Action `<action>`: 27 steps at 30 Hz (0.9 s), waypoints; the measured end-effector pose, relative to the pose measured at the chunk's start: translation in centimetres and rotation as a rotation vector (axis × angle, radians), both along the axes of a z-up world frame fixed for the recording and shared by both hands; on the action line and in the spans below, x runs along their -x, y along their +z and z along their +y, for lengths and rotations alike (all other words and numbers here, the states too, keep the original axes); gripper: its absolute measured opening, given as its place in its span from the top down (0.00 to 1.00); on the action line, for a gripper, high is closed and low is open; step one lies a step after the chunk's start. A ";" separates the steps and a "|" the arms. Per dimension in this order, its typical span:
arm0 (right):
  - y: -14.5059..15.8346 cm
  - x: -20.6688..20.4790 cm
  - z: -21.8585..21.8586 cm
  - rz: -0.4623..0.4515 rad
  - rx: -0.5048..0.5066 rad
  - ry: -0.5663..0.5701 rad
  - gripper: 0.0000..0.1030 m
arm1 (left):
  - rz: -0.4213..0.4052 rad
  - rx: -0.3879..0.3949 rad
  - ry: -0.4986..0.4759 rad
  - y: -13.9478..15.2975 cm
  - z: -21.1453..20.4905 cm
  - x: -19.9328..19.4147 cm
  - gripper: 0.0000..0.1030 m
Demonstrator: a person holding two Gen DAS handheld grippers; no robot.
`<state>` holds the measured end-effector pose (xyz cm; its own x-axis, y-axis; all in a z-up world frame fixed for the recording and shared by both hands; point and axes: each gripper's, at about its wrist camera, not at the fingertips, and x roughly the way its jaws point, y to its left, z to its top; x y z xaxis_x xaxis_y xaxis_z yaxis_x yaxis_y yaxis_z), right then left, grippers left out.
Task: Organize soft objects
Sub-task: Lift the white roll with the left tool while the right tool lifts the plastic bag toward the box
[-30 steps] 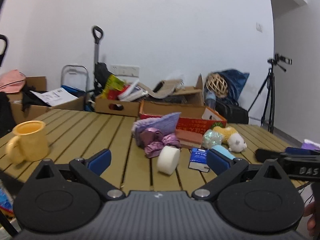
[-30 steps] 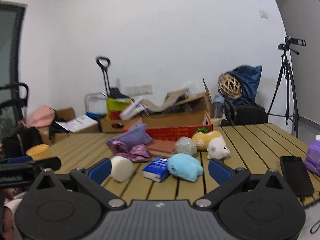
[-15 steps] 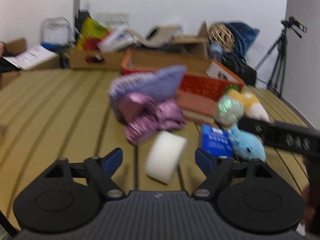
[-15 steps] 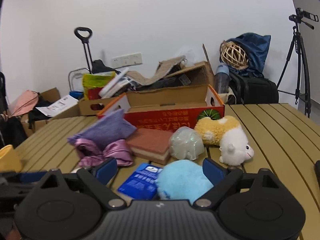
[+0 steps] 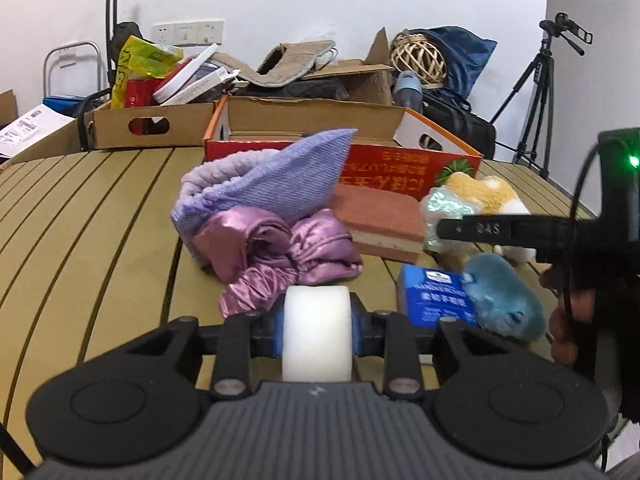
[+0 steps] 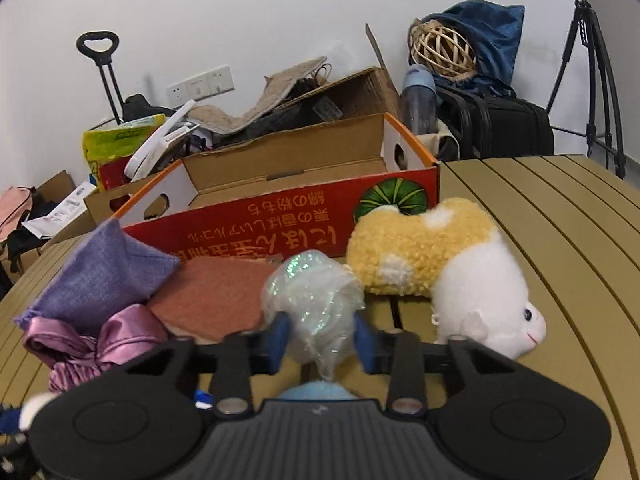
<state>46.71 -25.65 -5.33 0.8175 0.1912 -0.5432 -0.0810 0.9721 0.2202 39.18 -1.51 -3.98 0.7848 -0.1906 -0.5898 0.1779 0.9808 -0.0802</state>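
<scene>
1. Left gripper [image 5: 318, 326] points forward and a bit down over the slatted table [image 5: 100, 232]. Its jaws are closing and the blue pads already sit against both sides of the white foam roll [image 5: 317, 332], which looks to rest on the table right between the fingers.

2. Right gripper [image 6: 318, 338] is tilted down the same way. Its jaws are closing too, with the sparkly clear bundle [image 6: 314, 300] between the blue pads, touching both of them.

3. From the left view, the right gripper's black body reaches in from the right edge, with the person's fingers [image 5: 568, 320] wrapped under it.

4. Just ahead of the left gripper: pink satin scrunchie [image 5: 280, 256], then the purple cloth [image 5: 276, 184] leaning on it. Ahead and to the right: sponge [image 5: 380, 216], blue pack [image 5: 436, 296] and a blue plush [image 5: 504, 300] right beside it.

5. Just right of the right gripper is the yellow-white plush [image 6: 440, 264], lying on its side, nose toward the gripper.

6. Containers: the red box [image 6: 304, 200] sits beyond the pile at the table's far edge. It's open on top; I only see bare cardboard walls inside, can't see its floor. Behind it, off the table, a brown box [image 5: 152, 126] is stuffed with a yellow bag and flat white things.
</scene>
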 end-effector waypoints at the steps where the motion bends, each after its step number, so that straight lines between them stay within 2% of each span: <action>1: 0.0 0.0 0.2 -0.004 0.014 0.007 0.78 | -0.002 0.000 0.007 0.0 0.0 -0.1 0.71; 4: 0.3 0.5 0.3 -0.017 0.018 0.011 0.82 | -0.025 -0.030 0.010 0.0 -0.3 -0.1 0.71; 7: 1.4 1.3 -0.1 -0.049 -0.012 0.007 0.83 | -0.091 -0.057 0.019 0.4 -0.4 0.7 0.71; 10: 3.0 2.8 -0.4 -0.109 -0.028 0.018 0.83 | -0.185 -0.070 0.038 1.4 -0.5 1.7 0.71; 14: 5.0 5.3 0.1 -0.174 -0.010 0.036 0.83 | -0.227 -0.075 0.029 2.3 -1.1 3.1 0.71; 20: 7.9 11.7 1.1 -0.300 0.052 0.053 0.83 | -0.357 -0.071 0.046 4.6 -1.2 8.9 0.71; 24: 7.4 17.1 1.0 -0.339 -0.009 0.097 0.83 | -0.406 0.021 0.076 5.2 0.0 12.9 0.71; 25: 7.3 18.2 1.1 -0.352 -0.005 0.101 0.83 | -0.423 0.015 0.093 5.1 0.1 14.1 0.71; 27: 7.6 20.6 1.0 -0.401 0.001 0.103 0.83 | -0.480 -0.048 0.125 5.0 -0.1 16.3 0.71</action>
<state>26.09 -24.64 2.26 0.9410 0.2828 -0.1861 -0.2572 0.9546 0.1501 22.85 -1.65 0.97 0.9850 -0.0589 -0.1622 0.0642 0.9976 0.0276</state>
